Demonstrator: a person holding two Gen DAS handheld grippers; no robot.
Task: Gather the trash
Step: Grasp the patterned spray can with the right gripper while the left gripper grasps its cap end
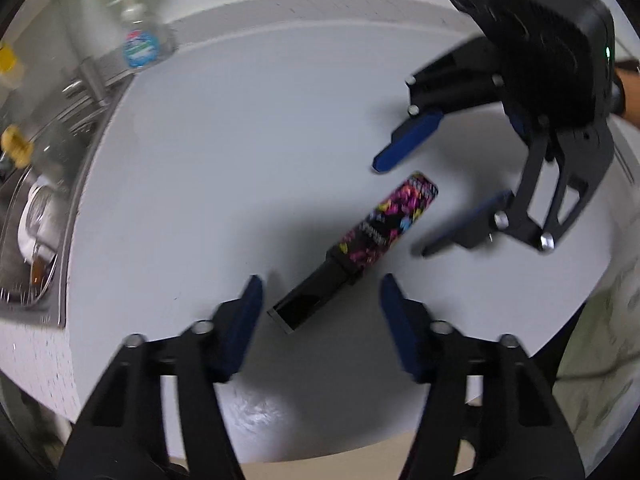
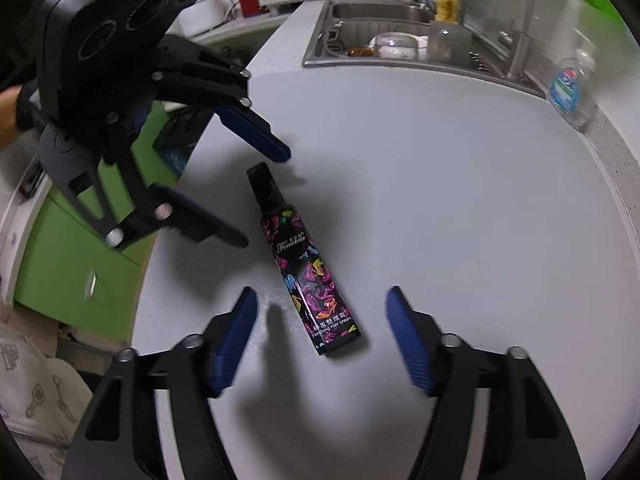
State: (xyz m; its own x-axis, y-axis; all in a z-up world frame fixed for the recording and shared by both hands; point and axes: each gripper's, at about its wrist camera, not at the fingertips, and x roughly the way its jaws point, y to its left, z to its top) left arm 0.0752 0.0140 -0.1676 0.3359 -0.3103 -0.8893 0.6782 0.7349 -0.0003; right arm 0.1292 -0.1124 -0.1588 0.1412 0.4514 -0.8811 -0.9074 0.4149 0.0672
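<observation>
1. Hair cream bottle (image 2: 308, 268) lies flat on the grey counter (image 2: 460, 208), centre of frame, black cap toward upper left.
2. Right gripper (image 2: 320, 332): jaws apart, straddling the bottle's base, pads not touching it.
3. Left gripper (image 1: 320, 312): jaws apart around the cap end, no contact.
4. Sink (image 2: 400, 40) at upper right; clear water bottle (image 2: 568, 84) beside it.

The box (image 2: 310, 280) is gleaming glossy on a smooth matt counter (image 2: 460, 220); the steel sink (image 2: 400, 62) is shining.
</observation>
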